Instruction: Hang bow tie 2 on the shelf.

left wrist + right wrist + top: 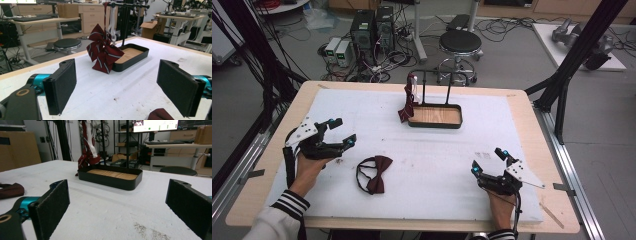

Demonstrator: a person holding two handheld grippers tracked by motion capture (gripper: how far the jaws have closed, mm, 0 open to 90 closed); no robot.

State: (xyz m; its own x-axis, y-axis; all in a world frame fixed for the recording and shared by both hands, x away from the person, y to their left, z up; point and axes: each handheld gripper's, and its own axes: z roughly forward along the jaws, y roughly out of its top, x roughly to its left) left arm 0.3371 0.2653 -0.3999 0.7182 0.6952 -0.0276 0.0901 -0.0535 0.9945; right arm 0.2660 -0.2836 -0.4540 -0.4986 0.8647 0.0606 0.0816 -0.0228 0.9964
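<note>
Overhead, bow tie (376, 173) flat between released left gripper (342, 133), released right gripper (488, 161).

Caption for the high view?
Two open claws, left and right, flank a maroon bow tie on the table.

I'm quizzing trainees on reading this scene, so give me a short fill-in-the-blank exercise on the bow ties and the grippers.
1. The plain maroon bow tie lies flat on the ____ mat.
2. The striped bow tie hangs from the black ____ above the tray.
3. The left gripper and the right gripper both stand ____, holding nothing.

Missing words: white; stand; open
</note>
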